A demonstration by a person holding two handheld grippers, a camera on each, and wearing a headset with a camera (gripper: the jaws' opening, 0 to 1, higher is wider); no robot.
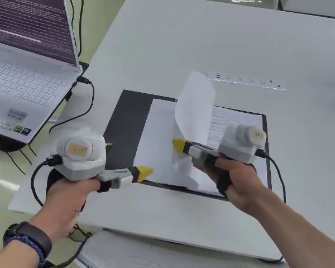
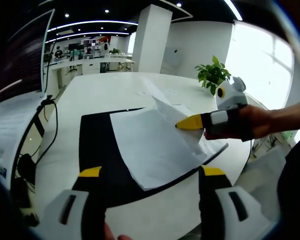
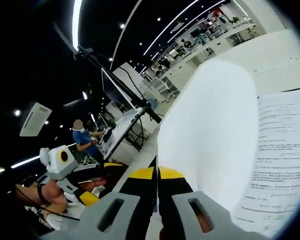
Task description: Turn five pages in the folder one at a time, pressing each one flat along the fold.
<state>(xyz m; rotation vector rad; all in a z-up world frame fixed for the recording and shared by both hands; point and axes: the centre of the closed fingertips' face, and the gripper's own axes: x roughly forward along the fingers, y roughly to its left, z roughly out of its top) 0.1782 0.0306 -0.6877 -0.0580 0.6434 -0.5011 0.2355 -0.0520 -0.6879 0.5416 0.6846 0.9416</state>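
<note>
- Table (image 1: 212, 44): white and bare-topped. It carries the folder at your near edge.
- Folder (image 1: 125, 128): lies open and flat between your two hands.
  - The spread's long axis runs left to right, slightly skewed.
  - The fold runs away from you, and I judge it sits under the raised sheet.
  - The black cover looks stiff and should stay put.
- Page (image 1: 194, 109): stands nearly upright, long axis vertical, free top edge curling over.
  - Judged thin, light and floppy, and it will crease or tear if yanked.
  - Hold it at the near bottom edge and grip lightly.
- Right gripper (image 1: 180, 146): jaws closed together on that near bottom edge.
- Left gripper (image 1: 144, 172): jaws apart and holding nothing. It hovers at the folder's near left edge, tips pointing right toward the sheet.
</note>
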